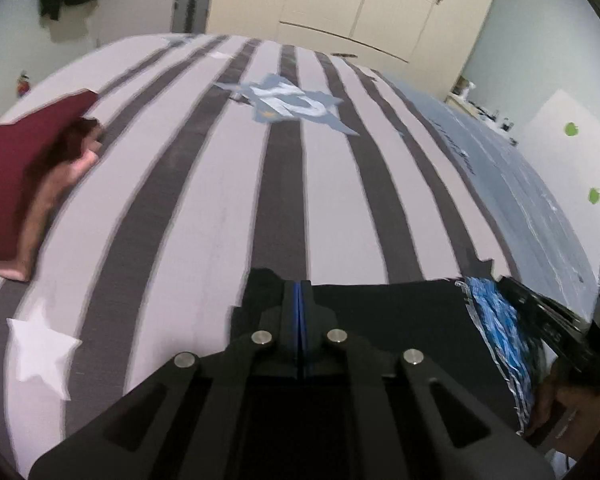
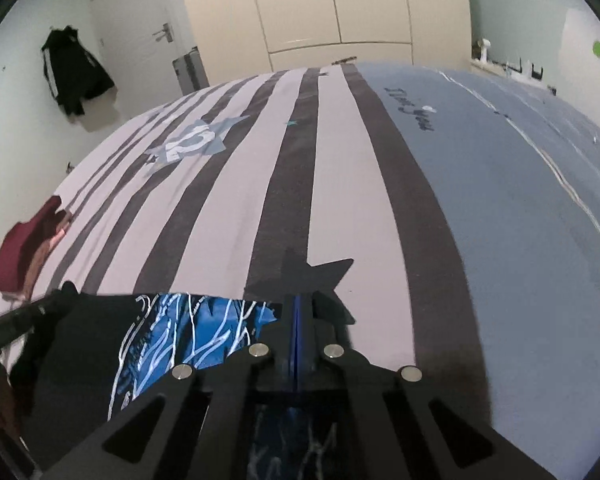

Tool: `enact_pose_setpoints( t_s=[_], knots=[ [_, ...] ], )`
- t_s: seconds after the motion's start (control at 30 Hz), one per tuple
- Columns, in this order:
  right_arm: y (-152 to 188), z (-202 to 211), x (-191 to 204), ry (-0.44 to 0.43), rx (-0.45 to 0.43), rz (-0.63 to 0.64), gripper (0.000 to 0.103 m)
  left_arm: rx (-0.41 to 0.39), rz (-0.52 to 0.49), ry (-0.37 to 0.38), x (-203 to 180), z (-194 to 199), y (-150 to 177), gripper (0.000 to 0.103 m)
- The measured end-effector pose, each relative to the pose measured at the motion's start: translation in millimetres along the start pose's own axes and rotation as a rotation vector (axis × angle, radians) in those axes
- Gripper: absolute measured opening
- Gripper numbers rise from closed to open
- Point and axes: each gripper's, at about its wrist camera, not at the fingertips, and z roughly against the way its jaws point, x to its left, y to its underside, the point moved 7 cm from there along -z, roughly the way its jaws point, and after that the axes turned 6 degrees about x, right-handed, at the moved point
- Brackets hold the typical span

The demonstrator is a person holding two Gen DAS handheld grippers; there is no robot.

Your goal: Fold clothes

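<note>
garment: a black t-shirt with a bright blue print crossed by thin white squiggly lines; the print sits toward the right-hand end in the left wrist view, and shows as a jagged blue patch in the right wrist view.

where it is: at the near edge of the striped bedsheet, hanging between the two grippers, so pretty much right under both cameras. Can't tell how much of it actually rests on the sheet.

long axis: the top edge runs sideways across the near end of the sheet, roughly square to the dark stripes, which run away toward the cream wardrobe.

left gripper: fingers pressed together, a thin blue strip showing between them, pinching the shirt's top edge at its left end.

right gripper: also pressed together and pinching the same edge at the printed end, just this side of the dark star on the sheet.

other stuff on the sheet: a maroon garment lies at the sheet's left edge with a pinkish piece under it, well apart from the shirt. A blue star emblem sits further up the stripes.
</note>
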Motion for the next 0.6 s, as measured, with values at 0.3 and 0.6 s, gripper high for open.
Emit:
enact_pose_setpoints(
  t_s=[0.3,0.6],
  knots=[
    [13,61,35,-0.03,-0.055,0.061,0.008,-0.042,-0.052,0.088,-63,55,26,0.01],
    [91,54,82,-0.086,0.009,0.153,0.006,0.058,-0.129,0.08,-93,27,93,0.002]
  ],
)
